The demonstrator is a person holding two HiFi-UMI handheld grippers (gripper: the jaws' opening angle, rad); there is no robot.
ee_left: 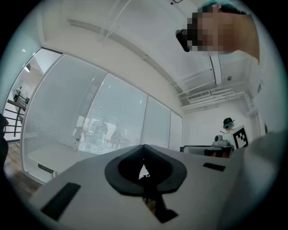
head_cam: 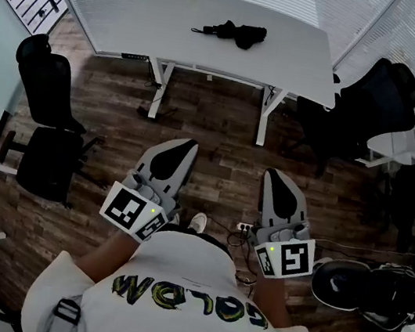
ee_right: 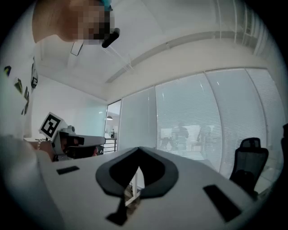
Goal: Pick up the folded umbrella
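Two pairs of tongs are held low, well short of the desk [head_cam: 137,22], and no part of the task is seen to be done yet. The folded umbrella [head_cam: 233,32], black, lies flat on the desk near the middle of its top, and nothing is touching it. The left tongs [head_cam: 185,146] and the right tongs [head_cam: 276,175] are pointed toward the desk from over the wooden floor [head_cam: 223,124] in front of it, side by side and well apart from the umbrella. In the left gripper view the left tongs are seen closed, tip against tip, with nothing gripped. In the right gripper view the right tongs are likewise closed on nothing. One black office chair [head_cam: 46,89] is placed left of the desk and another [head_cam: 374,99] right of it. All of the work is judged to be left: the desk must be approached, one pair of tongs opened, and the umbrella gripped and lifted off the desk.
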